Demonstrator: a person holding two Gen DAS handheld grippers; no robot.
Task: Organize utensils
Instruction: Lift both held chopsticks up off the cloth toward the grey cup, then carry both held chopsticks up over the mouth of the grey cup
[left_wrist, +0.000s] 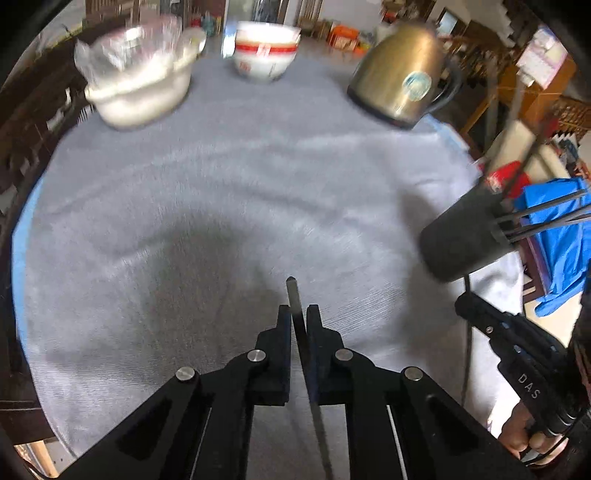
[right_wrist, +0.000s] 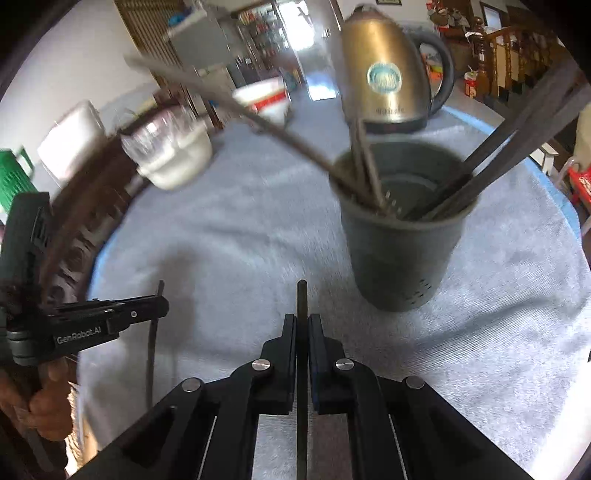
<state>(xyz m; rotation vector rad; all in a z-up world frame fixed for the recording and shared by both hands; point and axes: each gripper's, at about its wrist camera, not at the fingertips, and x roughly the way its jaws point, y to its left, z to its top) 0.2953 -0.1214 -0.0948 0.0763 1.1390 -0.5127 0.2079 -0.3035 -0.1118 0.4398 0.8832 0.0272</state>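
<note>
The left gripper (left_wrist: 298, 314) has its jaws pressed onto a thin, flat dark utensil handle (left_wrist: 295, 295); the handle runs lengthwise between the two black pads, its rounded end sticking out just past the fingertips and the rest passing back under the gripper toward the near edge of the table. The right gripper (right_wrist: 303, 321) pinches a second slim dark utensil (right_wrist: 302, 295) the same way, upright between the pads, with its blunt tip showing above them and the shaft dropping out of view below. Which kind of utensil either one is cannot be told, since the working ends are hidden. Both hover over a round table (left_wrist: 221, 206) covered with a pale grey cloth of fine ribbed weave, with a blue layer peeking out at its rim. Near the right edge stands a dark matte cylindrical holder (right_wrist: 402, 236), tapering downward, with small drain holes low on its wall; several long dark utensils (right_wrist: 498, 147) lean inside it against the rim, fanning out to both sides. Along the far edge sit a brushed metal kettle (left_wrist: 402, 74) with a black handle and a round sticker, a white bowl (left_wrist: 266, 51) with a red band, and a blurred white dish (left_wrist: 140, 92) with crumpled clear plastic on top. The kettle stands behind the holder in the right wrist view.
</note>
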